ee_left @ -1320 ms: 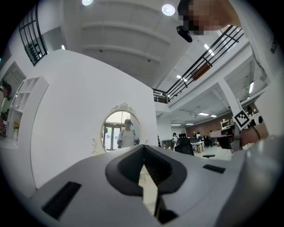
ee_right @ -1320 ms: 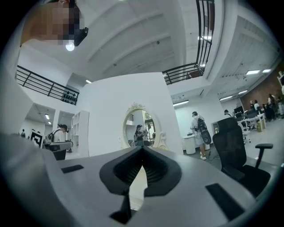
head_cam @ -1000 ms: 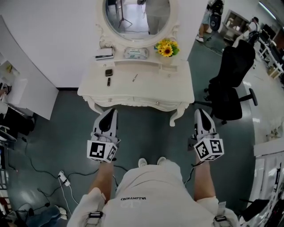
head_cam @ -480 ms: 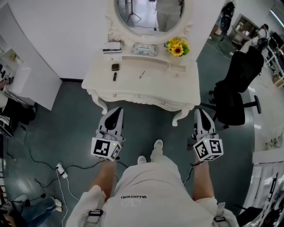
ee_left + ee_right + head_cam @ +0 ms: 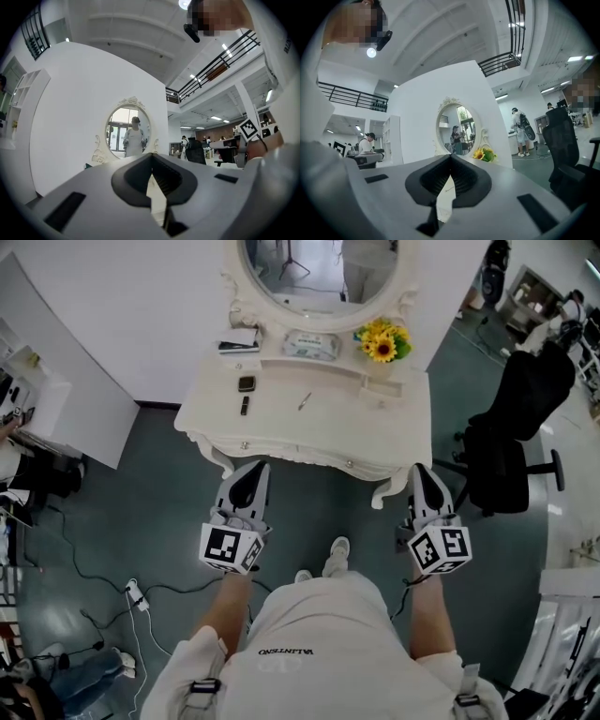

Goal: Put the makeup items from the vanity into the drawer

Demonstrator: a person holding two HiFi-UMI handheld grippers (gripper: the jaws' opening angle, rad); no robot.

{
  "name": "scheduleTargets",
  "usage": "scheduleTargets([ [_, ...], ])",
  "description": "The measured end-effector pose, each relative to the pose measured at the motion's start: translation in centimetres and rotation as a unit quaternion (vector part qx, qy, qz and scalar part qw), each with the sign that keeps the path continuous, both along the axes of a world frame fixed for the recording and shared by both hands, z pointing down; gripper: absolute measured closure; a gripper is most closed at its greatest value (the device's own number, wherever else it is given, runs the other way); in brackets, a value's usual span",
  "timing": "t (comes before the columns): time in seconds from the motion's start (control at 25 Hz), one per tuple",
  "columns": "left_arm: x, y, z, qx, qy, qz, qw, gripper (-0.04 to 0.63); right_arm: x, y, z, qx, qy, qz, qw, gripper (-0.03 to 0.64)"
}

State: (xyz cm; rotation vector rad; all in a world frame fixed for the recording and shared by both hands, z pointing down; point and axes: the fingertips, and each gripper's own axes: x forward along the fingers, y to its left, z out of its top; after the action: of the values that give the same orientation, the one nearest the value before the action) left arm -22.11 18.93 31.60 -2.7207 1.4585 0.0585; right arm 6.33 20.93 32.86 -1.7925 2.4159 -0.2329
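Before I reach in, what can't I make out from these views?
Head view: two small dark items and thin stick on the vanity, too small to identify.
Head view: drawer interior, hidden behind its closed front.
Gripper views: vanity top, blocked by the left gripper and right gripper themselves.

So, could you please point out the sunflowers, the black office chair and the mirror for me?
sunflowers (image 5: 382,345), head view, on the yellow blooms.
office chair (image 5: 532,381), head view, on its backrest.
mirror (image 5: 314,263), head view, on the glass.
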Motion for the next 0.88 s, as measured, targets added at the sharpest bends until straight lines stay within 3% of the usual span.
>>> scheduleTargets([
  [0.52, 6.4, -8.4, -1.3, 0.010, -0.011, -0.005, 0.9999, 0.595, 4.5, -9.3, 0.2, 0.001, -0.012, -0.032, 0.999, 0.606],
  [0.88, 8.5, -10.5, -0.4, -0.004, -0.011, -0.031, 0.9995, 0.595, 4.5, -13.0, 1.8, -0.014, -0.018, -0.081, 0.996, 0.606],
])
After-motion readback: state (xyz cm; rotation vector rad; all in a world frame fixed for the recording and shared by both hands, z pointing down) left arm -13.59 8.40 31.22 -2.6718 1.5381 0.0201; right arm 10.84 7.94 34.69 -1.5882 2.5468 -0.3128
